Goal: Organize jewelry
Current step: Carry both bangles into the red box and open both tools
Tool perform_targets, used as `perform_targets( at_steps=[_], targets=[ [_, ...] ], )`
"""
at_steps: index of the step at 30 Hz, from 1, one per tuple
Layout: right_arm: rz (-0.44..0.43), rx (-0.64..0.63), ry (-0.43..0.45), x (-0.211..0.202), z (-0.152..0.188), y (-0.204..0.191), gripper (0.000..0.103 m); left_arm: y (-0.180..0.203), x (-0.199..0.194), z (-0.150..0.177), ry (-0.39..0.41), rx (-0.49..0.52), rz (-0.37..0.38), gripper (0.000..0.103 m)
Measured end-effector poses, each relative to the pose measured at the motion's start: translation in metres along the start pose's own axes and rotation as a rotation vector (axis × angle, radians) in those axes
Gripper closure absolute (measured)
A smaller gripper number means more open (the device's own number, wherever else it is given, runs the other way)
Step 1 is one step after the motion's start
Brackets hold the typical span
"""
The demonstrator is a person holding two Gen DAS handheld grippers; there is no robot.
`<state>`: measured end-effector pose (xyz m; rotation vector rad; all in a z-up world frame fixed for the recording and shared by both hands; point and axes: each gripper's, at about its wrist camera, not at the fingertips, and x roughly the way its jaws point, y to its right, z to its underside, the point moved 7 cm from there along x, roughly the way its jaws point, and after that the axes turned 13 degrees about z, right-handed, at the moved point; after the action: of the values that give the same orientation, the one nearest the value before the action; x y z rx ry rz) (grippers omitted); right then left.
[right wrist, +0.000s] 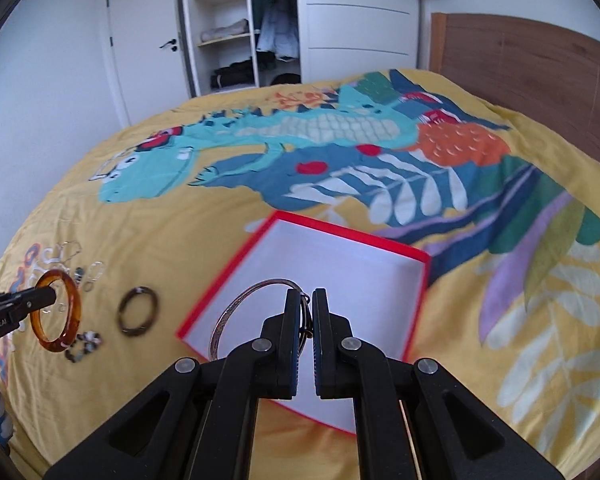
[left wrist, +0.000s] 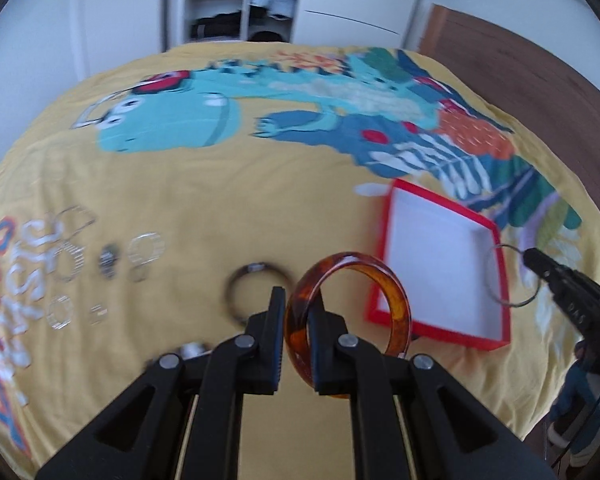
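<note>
Left tongs are clamped on an amber bangle, held above the yellow bedspread. Right tongs are clamped on a thin silver bangle, held over the red-rimmed box. A dark bangle is seen on the bed between both tongs; smaller jewelry is scattered left of the left tongs.

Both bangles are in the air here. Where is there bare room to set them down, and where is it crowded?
The red box has a bare white floor. The yellow bedspread lies bare between the box, the dark bangle and the dinosaur print. Crowded: small jewelry at the bedspread's left edge.
</note>
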<state>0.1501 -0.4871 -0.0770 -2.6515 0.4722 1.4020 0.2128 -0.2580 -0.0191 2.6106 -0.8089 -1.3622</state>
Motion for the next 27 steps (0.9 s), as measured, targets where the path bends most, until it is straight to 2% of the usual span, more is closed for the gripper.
perform_targets(
  at_steps=[6, 13, 19, 22, 27],
  targets=[
    [0.017, -0.002, -0.035, 0.036, 0.009, 0.017, 0.097, 0.054, 0.078, -0.009, -0.087, 0.069, 0.040, 0.093],
    [0.029, -0.029, -0.091, 0.072, 0.026, 0.025, 0.097, 0.071, 0.136, 0.008, -0.184, 0.095, 0.041, 0.093],
    [0.017, -0.040, -0.134, 0.090, 0.043, 0.023, 0.097, 0.051, 0.161, 0.025, -0.257, 0.026, 0.009, 0.093],
    [0.015, -0.047, -0.146, 0.095, 0.049, 0.021, 0.097, 0.047, 0.162, 0.031, -0.256, 0.008, 0.001, 0.093],
    [0.015, -0.058, -0.151, 0.099, 0.050, 0.019, 0.101, 0.037, 0.152, 0.043, -0.255, -0.086, -0.072, 0.091]
  ],
)
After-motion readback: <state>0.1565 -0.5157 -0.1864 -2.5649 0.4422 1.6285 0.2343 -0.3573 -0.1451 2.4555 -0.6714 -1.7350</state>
